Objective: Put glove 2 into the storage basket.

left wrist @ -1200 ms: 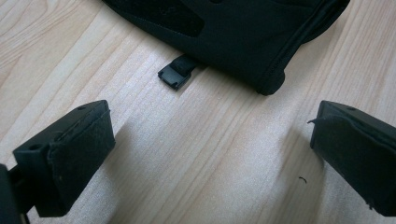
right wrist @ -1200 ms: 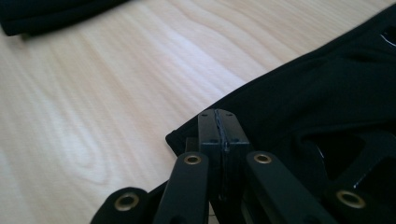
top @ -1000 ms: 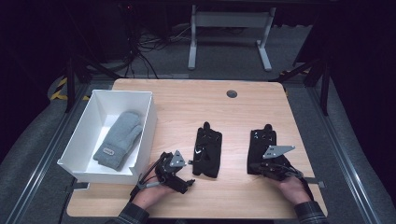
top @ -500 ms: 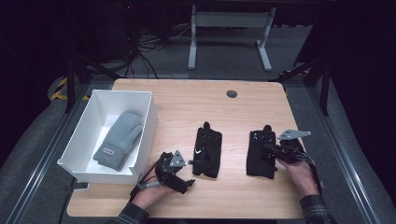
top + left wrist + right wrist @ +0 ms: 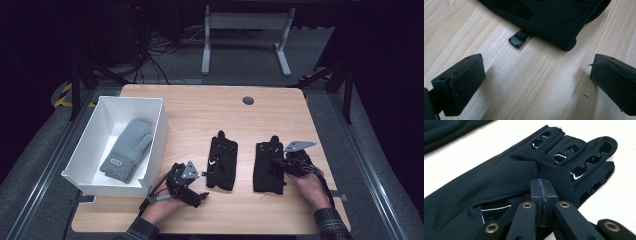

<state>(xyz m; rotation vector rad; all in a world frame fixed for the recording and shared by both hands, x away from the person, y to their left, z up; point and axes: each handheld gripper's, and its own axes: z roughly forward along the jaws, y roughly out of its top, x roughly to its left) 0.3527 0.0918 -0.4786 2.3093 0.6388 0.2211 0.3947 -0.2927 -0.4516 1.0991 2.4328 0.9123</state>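
Two black gloves lie side by side on the wooden table. The left black glove (image 5: 221,160) shows its cuff (image 5: 554,22) and a small pull tab (image 5: 518,40) just beyond my left gripper (image 5: 202,185) (image 5: 536,82), which rests on the table, open with bare wood between its jaws. My right gripper (image 5: 281,163) (image 5: 542,192) reaches in from the right over the right black glove (image 5: 265,167) (image 5: 506,182). Its pads are pressed together with the fabric bunched up at their tips. The glove's fingers carry glossy grip strips (image 5: 584,167).
A white bin (image 5: 162,125) stands at the table's left with a grey mitten (image 5: 127,147) inside. A dark cable grommet (image 5: 248,100) sits near the far edge. Bare wood stretches behind the gloves. A white stand's legs (image 5: 245,45) are on the floor beyond.
My right hand has swung from the glove's near end out to its right side, with the gripper now pointing left into the glove. The left gripper and both gloves have stayed put.
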